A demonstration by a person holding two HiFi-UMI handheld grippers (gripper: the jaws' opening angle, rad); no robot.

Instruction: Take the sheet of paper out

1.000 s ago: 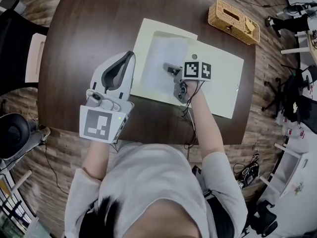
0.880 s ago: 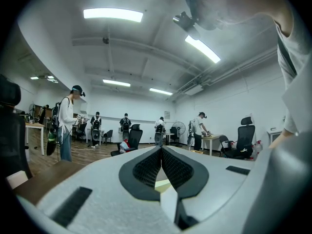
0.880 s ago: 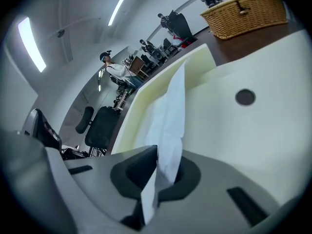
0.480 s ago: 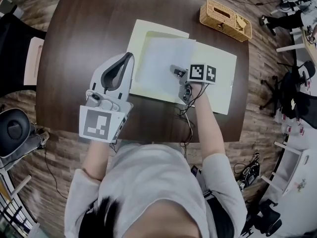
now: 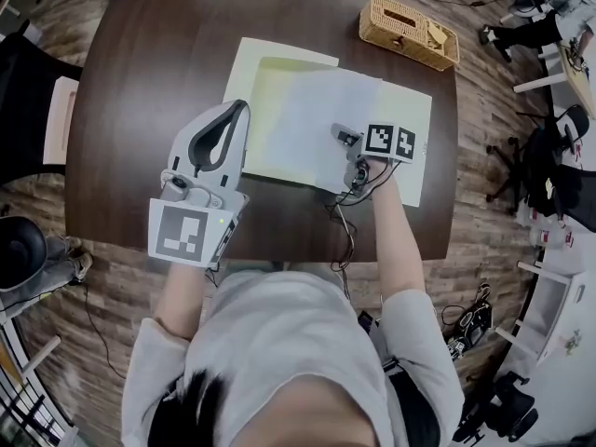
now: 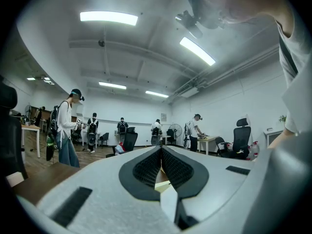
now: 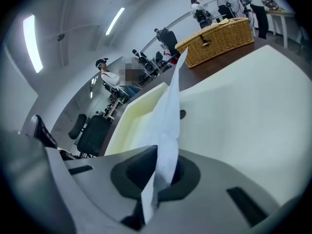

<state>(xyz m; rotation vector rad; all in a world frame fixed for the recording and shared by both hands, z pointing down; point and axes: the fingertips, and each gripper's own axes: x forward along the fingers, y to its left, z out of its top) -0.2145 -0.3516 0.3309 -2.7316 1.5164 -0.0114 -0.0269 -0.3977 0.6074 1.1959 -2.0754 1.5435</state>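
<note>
White sheet of paper clamped in right gripper, pale yellow folder beneath, left gripper jaws together

White sheet of paper, thin, lies partly out of the pale yellow folder, which lies flat mid-table. The sheet's near right edge is pinched in my right gripper and curls upward there.
</note>
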